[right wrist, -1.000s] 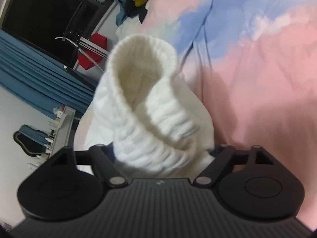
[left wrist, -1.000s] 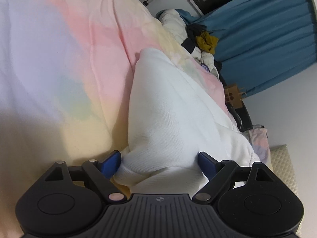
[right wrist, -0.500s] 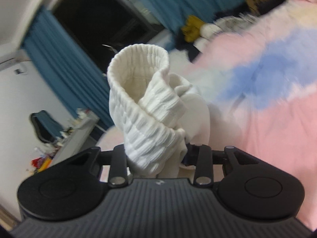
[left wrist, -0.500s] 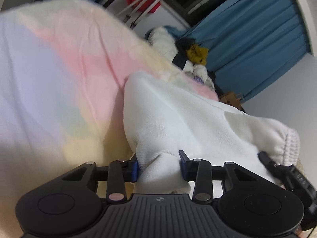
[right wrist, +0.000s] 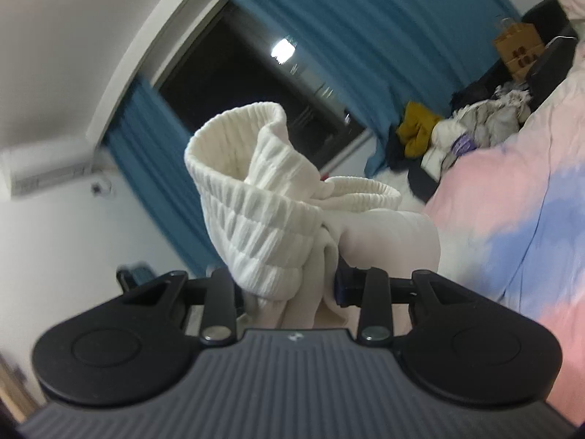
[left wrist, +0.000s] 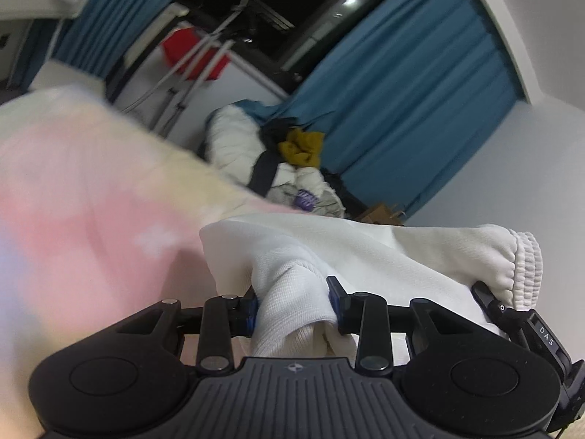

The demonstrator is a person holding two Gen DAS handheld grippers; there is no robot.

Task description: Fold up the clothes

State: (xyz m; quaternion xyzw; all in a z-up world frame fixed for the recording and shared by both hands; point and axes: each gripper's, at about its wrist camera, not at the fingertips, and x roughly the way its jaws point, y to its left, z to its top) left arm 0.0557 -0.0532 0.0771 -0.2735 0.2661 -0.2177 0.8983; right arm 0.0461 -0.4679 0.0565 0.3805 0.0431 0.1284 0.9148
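A white knit garment (left wrist: 365, 252) with ribbed cuffs hangs stretched between both grippers above the pastel bedspread (left wrist: 91, 212). My left gripper (left wrist: 294, 301) is shut on a bunched corner of its smooth fabric. At the right edge of the left wrist view the other gripper (left wrist: 526, 325) grips the ribbed end (left wrist: 526, 259). In the right wrist view my right gripper (right wrist: 289, 287) is shut on the ribbed cuff (right wrist: 256, 201), which stands up in a curl; the garment's body (right wrist: 395, 234) droops toward the bed (right wrist: 512, 219).
A heap of clothes (left wrist: 292, 168) lies at the far end of the bed: white, dark and mustard yellow pieces (right wrist: 416, 128). Blue curtains (left wrist: 409, 84) frame a dark window behind. A drying rack with a red item (left wrist: 197, 55) stands left. A cardboard box (right wrist: 519, 51) sits by the wall.
Both grippers closed on the white garment, then lifted it off the bed. The views tilted up from the bedspread toward the window and curtains.
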